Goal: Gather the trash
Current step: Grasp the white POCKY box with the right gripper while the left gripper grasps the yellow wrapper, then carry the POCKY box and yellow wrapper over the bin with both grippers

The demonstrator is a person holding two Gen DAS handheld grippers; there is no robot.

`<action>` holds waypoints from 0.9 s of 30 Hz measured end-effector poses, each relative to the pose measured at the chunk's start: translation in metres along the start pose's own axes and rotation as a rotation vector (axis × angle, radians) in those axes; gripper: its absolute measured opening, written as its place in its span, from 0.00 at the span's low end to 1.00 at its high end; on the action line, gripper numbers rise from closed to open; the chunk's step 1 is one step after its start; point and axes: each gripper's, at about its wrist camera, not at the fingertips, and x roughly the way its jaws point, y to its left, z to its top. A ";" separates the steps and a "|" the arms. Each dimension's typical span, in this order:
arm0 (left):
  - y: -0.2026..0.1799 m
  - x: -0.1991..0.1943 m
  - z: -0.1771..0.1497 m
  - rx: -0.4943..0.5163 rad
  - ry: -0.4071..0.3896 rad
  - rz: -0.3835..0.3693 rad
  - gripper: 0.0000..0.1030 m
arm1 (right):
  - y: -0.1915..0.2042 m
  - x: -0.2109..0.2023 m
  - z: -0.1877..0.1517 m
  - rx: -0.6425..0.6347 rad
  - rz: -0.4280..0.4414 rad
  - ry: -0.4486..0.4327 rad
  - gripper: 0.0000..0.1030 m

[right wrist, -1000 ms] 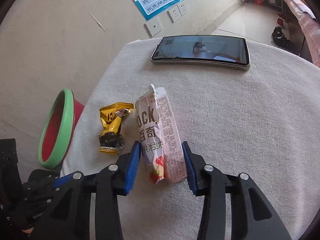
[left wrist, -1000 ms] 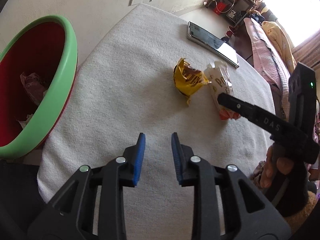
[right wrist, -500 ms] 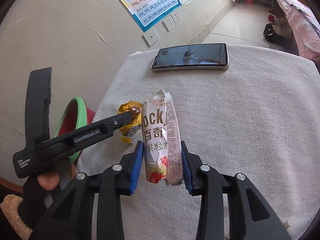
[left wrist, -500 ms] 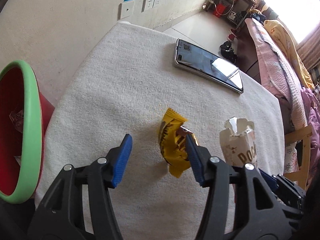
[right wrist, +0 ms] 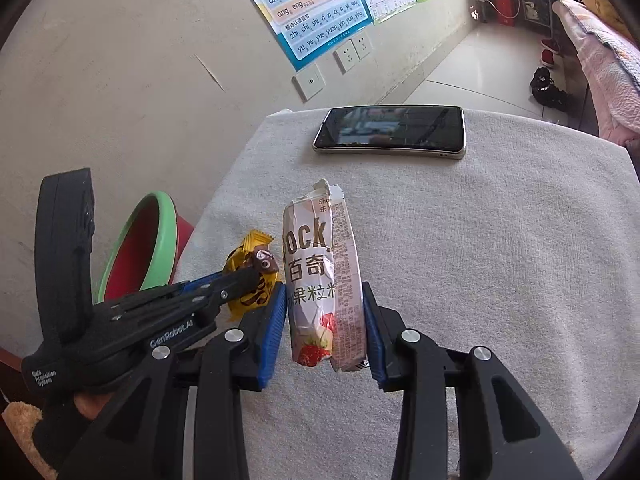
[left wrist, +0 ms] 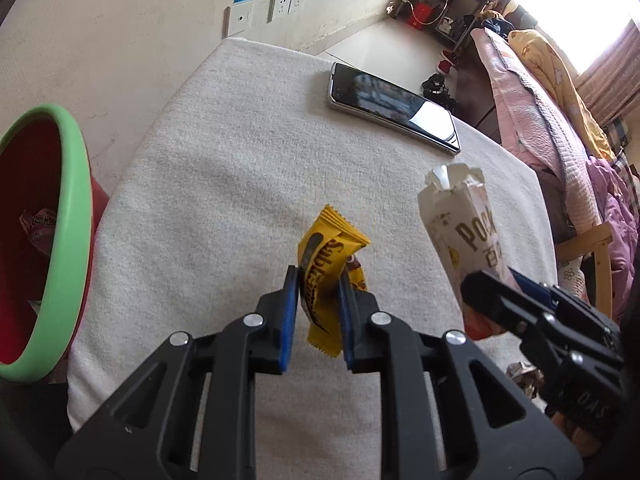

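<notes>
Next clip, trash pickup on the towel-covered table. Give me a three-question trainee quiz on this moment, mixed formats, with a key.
1. True or false: the right gripper grips the white Pocky box.
2. Which item sits between the pads of the left gripper? A) phone B) yellow wrapper C) wall chart
3. Fill in: the red bin has a ____ rim.

Key:
1. True; its pads press both sides of the box.
2. B, the yellow wrapper; the jaws are closing on it. The phone lies untouched farther back.
3. Green.
</notes>
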 end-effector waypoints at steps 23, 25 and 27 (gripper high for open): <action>0.047 -0.070 -0.050 -0.020 -0.074 0.053 0.18 | 0.076 -0.021 -0.010 -0.249 -0.021 -0.064 0.34; 0.048 -0.072 -0.050 -0.022 -0.081 0.053 0.18 | 0.081 -0.019 -0.014 -0.251 -0.014 -0.053 0.34; 0.049 -0.073 -0.050 -0.024 -0.084 0.056 0.18 | 0.085 -0.017 -0.018 -0.253 -0.006 -0.042 0.34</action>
